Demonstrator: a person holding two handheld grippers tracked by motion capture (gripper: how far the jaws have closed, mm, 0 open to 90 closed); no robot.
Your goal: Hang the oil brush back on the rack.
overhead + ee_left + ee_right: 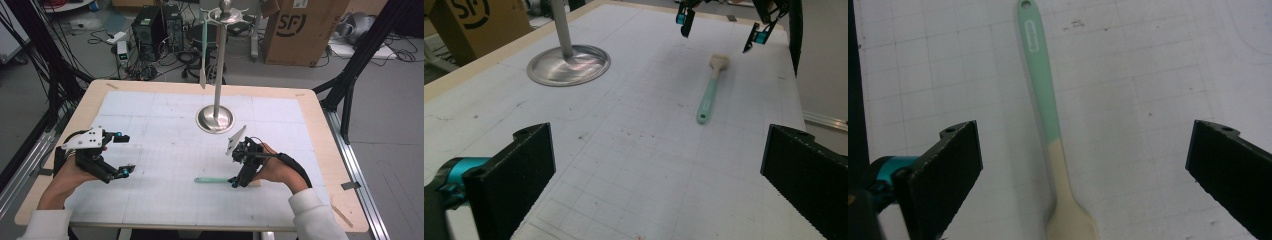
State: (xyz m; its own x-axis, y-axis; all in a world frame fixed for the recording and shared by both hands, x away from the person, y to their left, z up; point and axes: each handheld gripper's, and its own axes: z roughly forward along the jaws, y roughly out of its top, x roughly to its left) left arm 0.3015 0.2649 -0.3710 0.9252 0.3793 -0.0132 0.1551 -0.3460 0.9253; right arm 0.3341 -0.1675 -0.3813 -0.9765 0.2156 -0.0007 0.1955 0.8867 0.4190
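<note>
Right gripper [235,183]: held over the near right part of the table, pointing down at the spatula; its jaws stand wide apart, one on each side of the utensil, gripping nothing.
Spatula [1045,115]: lies flat on the white grid mat [165,150], mint-green handle with a hanging hole at the far end, cream-coloured wooden end nearest the right gripper's camera; it sits between the open jaws, and whether the jaw tips touch the mat is hard to tell.
Left gripper [122,155]: held at the left side of the table, well apart from the spatula, jaws spread wide and empty.
Stand [215,119]: a metal pole on a round base, upright at the middle far part of the mat; a second mint utensil [203,50] hangs from its top.
Cardboard box [300,30]: on the floor beyond the table.
</note>
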